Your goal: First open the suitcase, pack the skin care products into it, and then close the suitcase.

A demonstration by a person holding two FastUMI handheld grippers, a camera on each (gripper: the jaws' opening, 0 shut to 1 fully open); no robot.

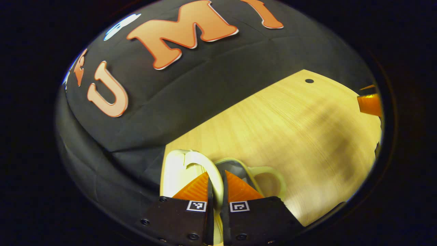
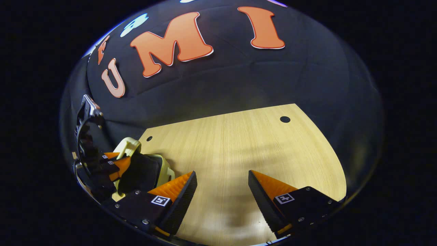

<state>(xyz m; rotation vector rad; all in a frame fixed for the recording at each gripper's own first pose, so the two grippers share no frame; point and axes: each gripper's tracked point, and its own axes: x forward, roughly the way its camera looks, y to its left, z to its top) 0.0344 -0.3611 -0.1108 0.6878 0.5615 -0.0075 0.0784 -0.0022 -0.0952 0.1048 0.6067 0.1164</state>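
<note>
The left tongs point(image 1: 215, 191) pinched the cream rim of the small suitcase point(image 1: 177, 167), both fingers pressing on it. The right tongs point(image 2: 222, 191) stood spread above the bare wooden counter point(image 2: 239, 143), with the suitcase well off to their left.

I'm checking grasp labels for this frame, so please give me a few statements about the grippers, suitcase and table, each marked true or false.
1. The left gripper is shut on the cream suitcase's rim. True.
2. The right gripper holds a skin care bottle. False: its fingers stand wide apart with bare wooden table between them.
3. The suitcase sits near the table's edge by the black cloth wall. True.
4. The right gripper is touching the suitcase. False: it is apart from it, over bare table.
</note>
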